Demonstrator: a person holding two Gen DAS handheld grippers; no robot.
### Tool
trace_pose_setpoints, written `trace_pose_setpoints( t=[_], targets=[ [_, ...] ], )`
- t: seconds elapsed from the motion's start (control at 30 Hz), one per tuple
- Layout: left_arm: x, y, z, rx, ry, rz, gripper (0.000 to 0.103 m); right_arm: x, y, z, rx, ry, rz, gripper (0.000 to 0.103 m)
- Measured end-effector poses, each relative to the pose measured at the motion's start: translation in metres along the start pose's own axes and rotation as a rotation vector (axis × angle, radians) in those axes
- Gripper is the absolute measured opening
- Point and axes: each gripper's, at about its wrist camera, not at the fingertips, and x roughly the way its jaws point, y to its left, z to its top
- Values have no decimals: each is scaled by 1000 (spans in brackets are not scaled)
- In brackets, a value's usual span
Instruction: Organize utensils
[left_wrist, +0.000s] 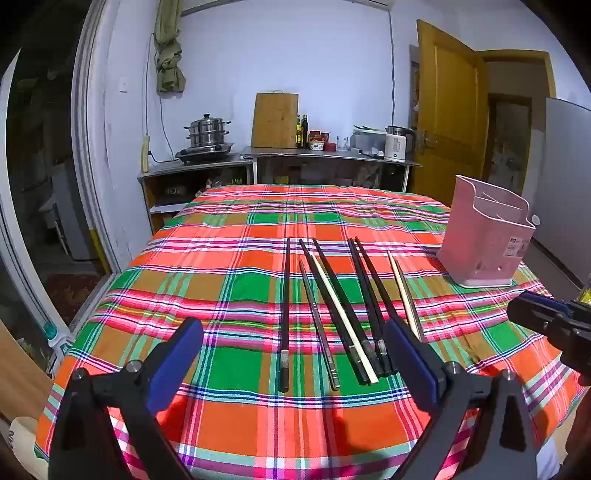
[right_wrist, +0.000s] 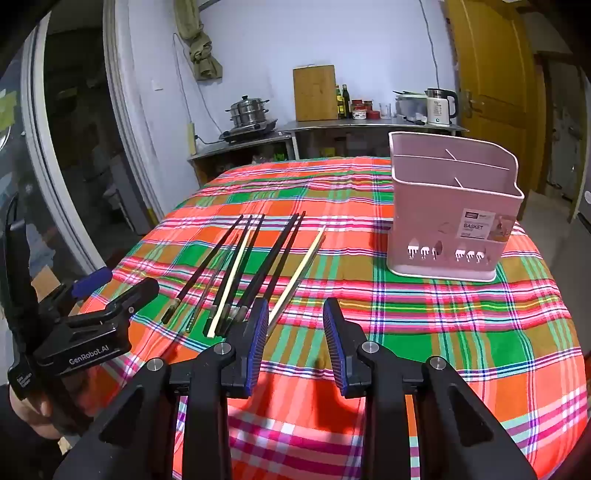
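Observation:
Several chopsticks (left_wrist: 343, 314), mostly black with two pale wooden ones, lie side by side on the plaid tablecloth (left_wrist: 236, 288). They also show in the right wrist view (right_wrist: 251, 266). A pink divided utensil basket (left_wrist: 485, 236) stands upright at the right; it shows in the right wrist view (right_wrist: 452, 206) too. My left gripper (left_wrist: 295, 347) is open wide and empty, above the near ends of the chopsticks. My right gripper (right_wrist: 295, 328) is open and empty, just right of the chopsticks, in front of the basket.
The table's near edge runs just below both grippers. Behind the table stands a steel counter (left_wrist: 325, 155) with a steamer pot (left_wrist: 208, 131), a cutting board, bottles and a kettle. A yellow door (left_wrist: 450, 110) is at the right.

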Motion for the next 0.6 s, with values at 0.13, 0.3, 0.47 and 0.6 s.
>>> trace_pose_setpoints(
  t=[0.13,0.3,0.47,0.6],
  targets=[
    [2,1,2,-11,8,-2,100,-1,1,0,-3,-3,-4,32],
    [2,0,0,0,5,6,100,0,0,1,2,1,-6,32],
    [-1,2,1,0,6,4,100,-3,5,-1,-8,-9,-5,32],
    [-2,2,0,0,7,2,100,-1,3,0,-5,-8,-4,32]
  ],
)
